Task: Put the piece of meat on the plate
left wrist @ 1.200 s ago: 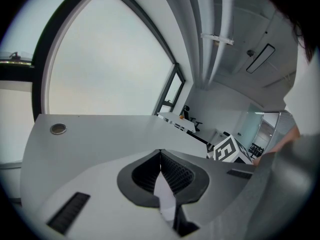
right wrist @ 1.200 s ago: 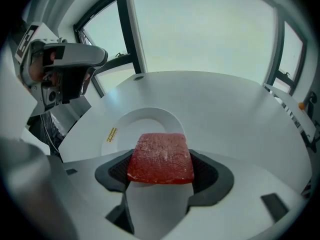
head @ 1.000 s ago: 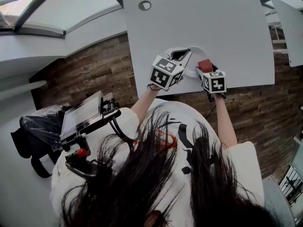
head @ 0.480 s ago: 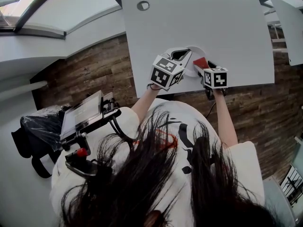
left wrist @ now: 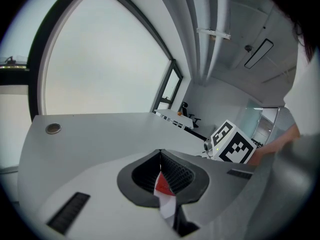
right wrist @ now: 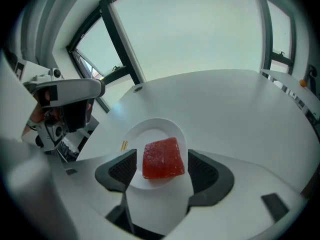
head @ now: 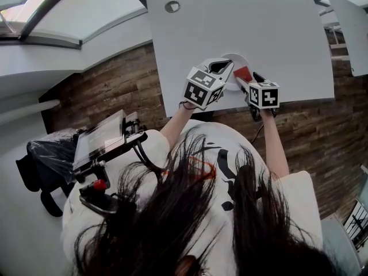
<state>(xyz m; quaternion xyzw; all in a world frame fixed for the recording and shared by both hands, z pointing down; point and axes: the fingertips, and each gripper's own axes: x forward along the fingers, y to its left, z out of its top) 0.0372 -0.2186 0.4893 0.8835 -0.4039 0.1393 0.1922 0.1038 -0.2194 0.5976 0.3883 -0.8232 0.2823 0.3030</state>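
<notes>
The red piece of meat (right wrist: 162,159) lies on the near part of the white plate (right wrist: 150,131) on the white table (head: 259,27). My right gripper (right wrist: 162,170) straddles it, open: a thin strip of plate shows between each pad and the meat. In the head view the meat (head: 242,73) sits at the right side of the plate (head: 236,57), just ahead of the right gripper (head: 248,78). My left gripper (head: 221,66) rests at the plate's left side. In its own view the left gripper (left wrist: 161,176) is shut, with a sliver of red and white showing through the slit.
The right gripper's marker cube (left wrist: 231,145) stands close to the right of the left gripper. A round grommet (head: 172,6) sits at the table's far left. The table's near edge (head: 230,107) runs just below both grippers, over wooden flooring.
The right gripper has carried the meat a little left and forward, from beside the plate onto it. The left gripper has stayed put.
</notes>
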